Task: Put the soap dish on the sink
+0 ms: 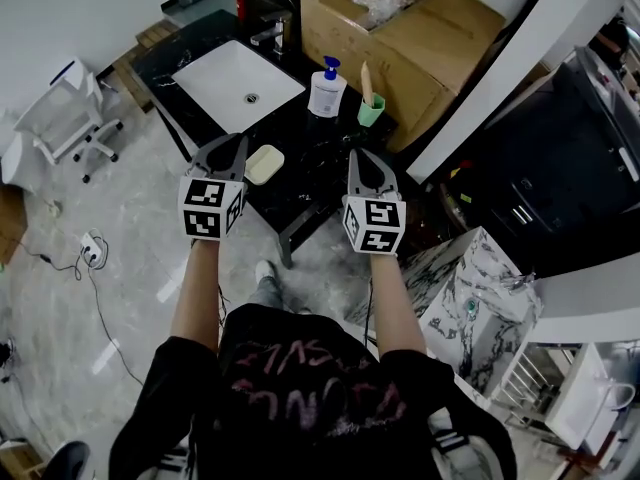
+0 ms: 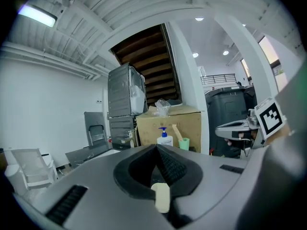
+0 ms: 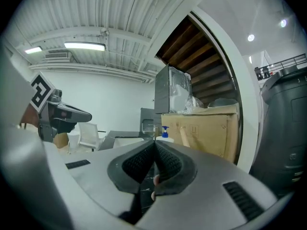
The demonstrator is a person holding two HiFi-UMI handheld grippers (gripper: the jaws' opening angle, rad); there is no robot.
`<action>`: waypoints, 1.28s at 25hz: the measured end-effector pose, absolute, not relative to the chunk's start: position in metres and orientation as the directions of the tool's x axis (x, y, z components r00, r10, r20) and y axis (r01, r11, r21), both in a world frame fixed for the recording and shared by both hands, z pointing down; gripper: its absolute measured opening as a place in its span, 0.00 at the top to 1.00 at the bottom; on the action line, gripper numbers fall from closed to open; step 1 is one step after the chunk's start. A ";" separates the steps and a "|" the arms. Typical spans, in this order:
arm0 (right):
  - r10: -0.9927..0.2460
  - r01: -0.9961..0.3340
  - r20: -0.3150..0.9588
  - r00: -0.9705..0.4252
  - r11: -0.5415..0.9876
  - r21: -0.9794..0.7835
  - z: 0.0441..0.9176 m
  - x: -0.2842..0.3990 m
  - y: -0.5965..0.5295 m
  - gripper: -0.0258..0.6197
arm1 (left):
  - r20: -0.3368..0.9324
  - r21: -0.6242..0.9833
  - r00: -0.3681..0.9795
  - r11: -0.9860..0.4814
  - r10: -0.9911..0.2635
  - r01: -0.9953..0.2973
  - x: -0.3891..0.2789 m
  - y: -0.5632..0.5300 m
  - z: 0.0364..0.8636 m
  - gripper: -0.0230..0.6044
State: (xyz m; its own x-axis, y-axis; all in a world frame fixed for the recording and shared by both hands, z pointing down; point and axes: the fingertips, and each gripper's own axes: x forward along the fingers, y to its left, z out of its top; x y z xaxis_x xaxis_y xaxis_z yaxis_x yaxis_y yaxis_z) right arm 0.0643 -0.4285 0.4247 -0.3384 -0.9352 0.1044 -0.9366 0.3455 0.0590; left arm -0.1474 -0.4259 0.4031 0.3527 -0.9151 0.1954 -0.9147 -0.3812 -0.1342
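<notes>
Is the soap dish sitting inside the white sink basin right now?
No, the soap dish lies on the black counter, outside the basin.

You hold both grippers out over the near edge of the black countertop (image 1: 312, 173), the left gripper (image 1: 236, 140) and the right gripper (image 1: 358, 154) side by side, each with its jaws drawn together to a point. The cream soap dish (image 1: 264, 164) lies flat on the countertop between them, just beside your left gripper. Farther back, the white sink basin (image 1: 225, 78) sits with its faucet (image 1: 270, 36) behind it. A pump bottle (image 1: 326, 90) and a green cup (image 1: 371, 110) stand to the basin's right, in front of a cardboard box (image 1: 420, 38).
</notes>
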 end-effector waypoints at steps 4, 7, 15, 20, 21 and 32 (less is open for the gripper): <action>-0.935 -0.936 0.101 -0.340 0.347 0.059 0.422 0.067 -0.423 0.95 | 0.176 -0.139 0.339 -0.364 -0.924 -0.921 -0.148 -0.417 0.393 0.94; -0.935 -0.935 0.097 -0.341 0.348 0.066 0.418 0.068 -0.422 0.95 | 0.160 -0.142 0.323 -0.345 -0.933 -0.928 -0.150 -0.415 0.382 0.94; -0.935 -0.935 0.089 -0.344 0.350 0.066 0.416 0.072 -0.415 0.95 | 0.145 -0.145 0.326 -0.346 -0.934 -0.927 -0.146 -0.406 0.381 0.94; -0.936 -0.936 0.092 -0.340 0.346 0.062 0.419 0.073 -0.411 0.95 | 0.140 -0.129 0.330 -0.348 -0.933 -0.929 -0.147 -0.399 0.384 0.94; -0.936 -0.936 0.091 -0.341 0.347 0.063 0.419 0.073 -0.410 0.95 | 0.136 -0.118 0.333 -0.349 -0.933 -0.930 -0.148 -0.398 0.383 0.94; -0.934 -0.933 0.074 -0.348 0.353 0.068 0.411 0.070 -0.405 0.95 | 0.124 -0.145 0.325 -0.342 -0.937 -0.929 -0.153 -0.387 0.379 0.94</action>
